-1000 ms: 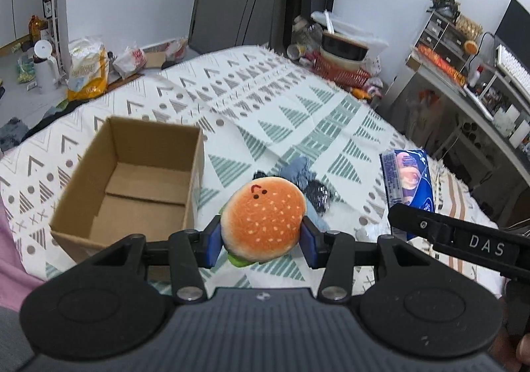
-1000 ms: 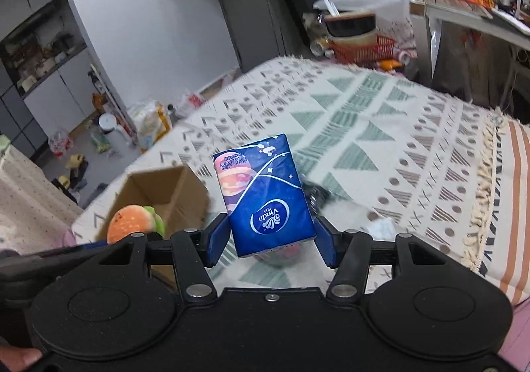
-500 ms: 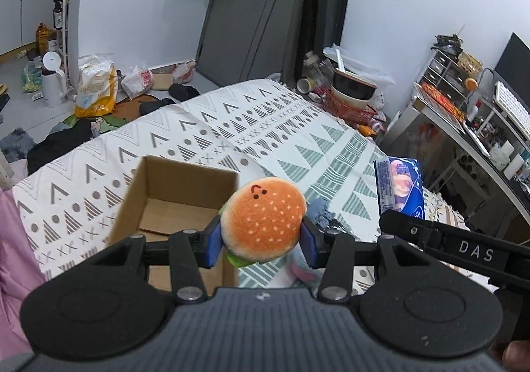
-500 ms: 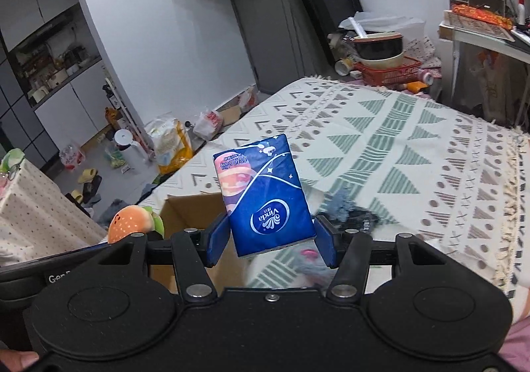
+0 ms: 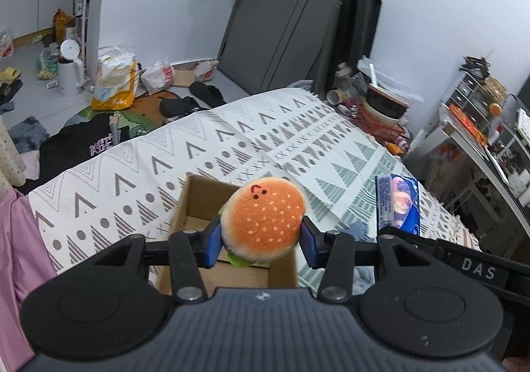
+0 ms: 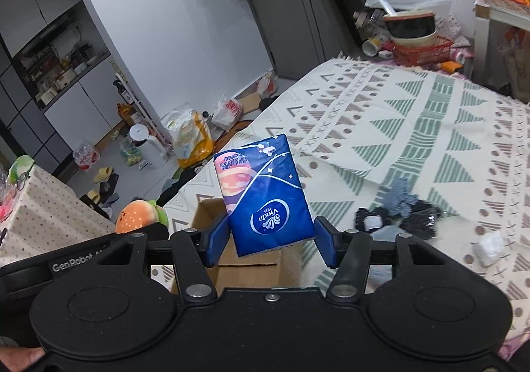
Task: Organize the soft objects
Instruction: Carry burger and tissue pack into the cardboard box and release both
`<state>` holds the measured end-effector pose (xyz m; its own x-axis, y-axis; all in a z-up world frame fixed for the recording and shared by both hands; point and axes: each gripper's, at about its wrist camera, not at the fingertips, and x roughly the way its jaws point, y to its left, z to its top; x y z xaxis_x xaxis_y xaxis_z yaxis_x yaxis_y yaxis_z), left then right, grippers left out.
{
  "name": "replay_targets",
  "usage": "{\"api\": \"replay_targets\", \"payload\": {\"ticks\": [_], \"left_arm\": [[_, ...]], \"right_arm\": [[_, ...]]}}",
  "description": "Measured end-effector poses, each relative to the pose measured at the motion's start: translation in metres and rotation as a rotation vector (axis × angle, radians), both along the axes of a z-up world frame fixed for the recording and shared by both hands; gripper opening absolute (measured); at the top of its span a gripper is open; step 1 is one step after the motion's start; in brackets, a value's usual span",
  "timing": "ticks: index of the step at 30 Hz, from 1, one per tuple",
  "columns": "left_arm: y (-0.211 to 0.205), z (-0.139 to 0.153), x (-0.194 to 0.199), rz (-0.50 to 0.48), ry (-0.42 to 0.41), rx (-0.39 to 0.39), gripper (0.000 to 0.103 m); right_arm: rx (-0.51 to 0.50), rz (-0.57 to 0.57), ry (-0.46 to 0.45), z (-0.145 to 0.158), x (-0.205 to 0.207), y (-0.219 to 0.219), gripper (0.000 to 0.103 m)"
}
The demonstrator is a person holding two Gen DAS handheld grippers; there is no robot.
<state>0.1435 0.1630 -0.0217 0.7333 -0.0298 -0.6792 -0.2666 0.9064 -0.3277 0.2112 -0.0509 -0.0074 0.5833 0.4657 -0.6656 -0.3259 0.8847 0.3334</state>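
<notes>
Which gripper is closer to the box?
Left, narrowly. The left gripper, holding the burger, sits over the box. The right gripper, holding the tissues, is beside it, near the box's right side.

White kettle [image 5: 70, 69], yellow bag [image 5: 114, 82], black monitor [image 5: 359, 21]

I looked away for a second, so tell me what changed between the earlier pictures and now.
Both grippers rose and swung over the cardboard box, which now lies under the burger plush and behind the tissue pack. Nothing was grabbed or released: the left gripper stays shut on the burger plush, the right gripper on the tissue pack. The clothes remain on the blanket.
</notes>
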Motion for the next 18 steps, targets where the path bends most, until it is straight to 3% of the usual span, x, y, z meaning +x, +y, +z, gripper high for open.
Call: {"api": "replay_targets", "payload": {"ticks": [3,8,18], "left_arm": [[0.014,-0.008,0.010,0.011,0.021,-0.015,0.047],[0.030,-0.023,0.029,0.022,0.069,-0.044,0.047],[0.043,-0.057,0.063,0.018,0.157,-0.072,0.047]], "right_arm": [[0.014,0.004,0.030,-0.004,0.007,0.011,0.054],[0.120,0.024,0.147,-0.013,0.025,0.023,0.054],[0.095,0.033,0.232,-0.039,0.050,0.047,0.054]]}}
